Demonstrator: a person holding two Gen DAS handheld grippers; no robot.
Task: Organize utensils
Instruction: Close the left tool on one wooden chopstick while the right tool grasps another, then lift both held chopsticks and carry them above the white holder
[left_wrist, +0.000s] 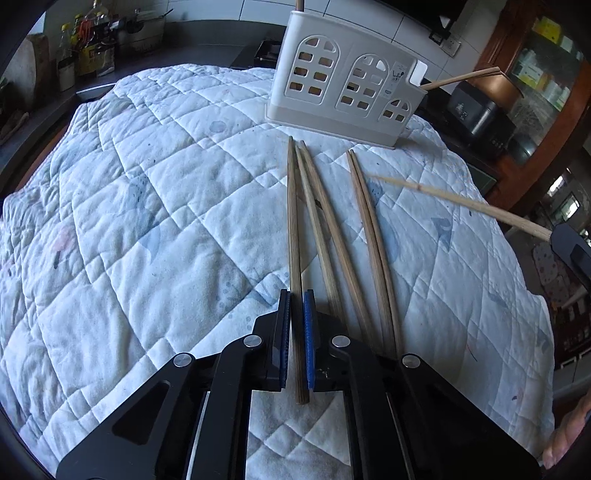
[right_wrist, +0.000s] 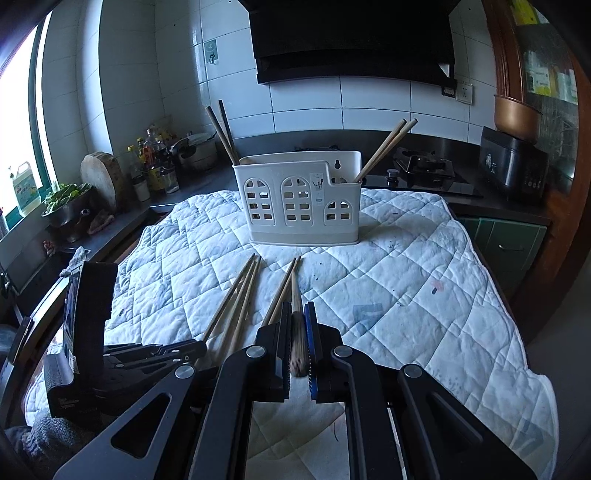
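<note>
Two grippers each clench one brown wooden chopstick. The left gripper (left_wrist: 296, 295) grasps a chopstick (left_wrist: 294, 221) lying on the white quilted cloth (left_wrist: 147, 221); the right gripper (right_wrist: 297, 308) holds its chopstick (right_wrist: 297, 332) above the cloth. Four more chopsticks (left_wrist: 369, 229) lie before the cream plastic utensil holder (right_wrist: 303, 199) near the cloth's far edge.

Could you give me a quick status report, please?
Left gripper shut on one chopstick. Right gripper shut on another. Four loose on quilt; holder unobstructed.
</note>
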